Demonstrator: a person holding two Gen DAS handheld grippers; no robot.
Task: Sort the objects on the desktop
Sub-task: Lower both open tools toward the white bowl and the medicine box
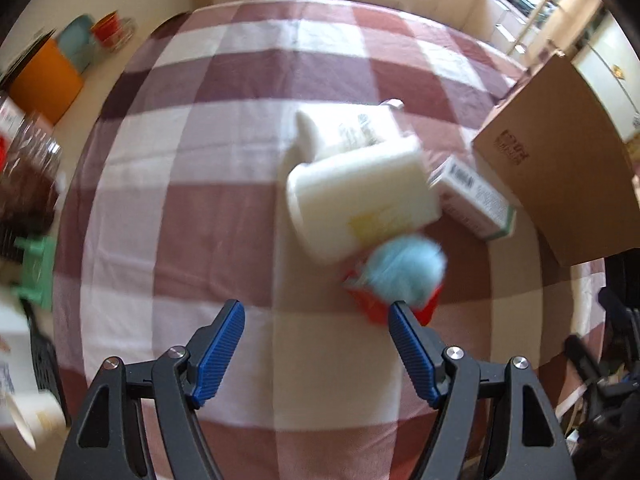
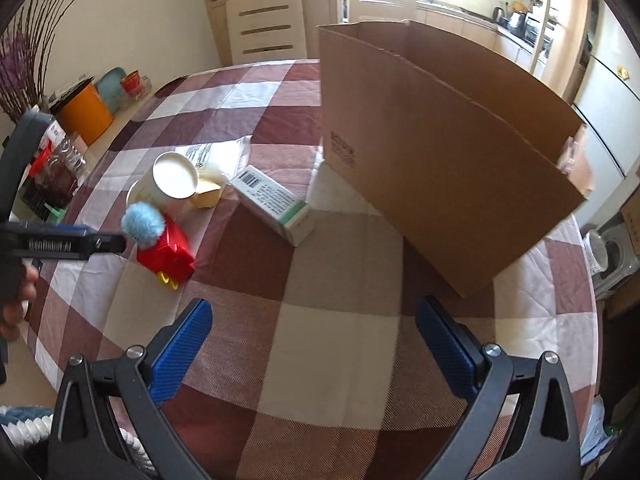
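Cluster of desktop objects on the checked tablecloth (image 2: 320,320), at ten o'clock of the right wrist view and at two o'clock of the left one. Fluffy light-blue pom-pom (image 2: 142,221) resting on top of a red toy block (image 2: 168,254), with a bit of yellow plastic at the block's lower edge. Just behind, toward twelve o'clock, a white paper cup (image 2: 172,184) lying on its side, mouth turned toward the right camera, touching or nearly touching the pom-pom. Behind the cup a flat white packet (image 2: 216,156) with printed text, and a small yellow piece (image 2: 208,197) beside the cup. At three o'clock of the cup, a white-and-green carton (image 2: 276,200) with a barcode, lying flat. Farther right, a large open cardboard box (image 2: 440,152) standing on the cloth, near the carton, apart from it. Left gripper (image 1: 316,314) spread wide, nothing between the blue pads, right fingertip close before the red block and pom-pom in the left wrist view; contact impossible to judge through the blur. Right gripper (image 2: 314,314) also wide open and empty, over bare cloth at six o'clock, well apart from the cluster. Along the wall at nine to ten o'clock, an orange canister (image 2: 86,112).
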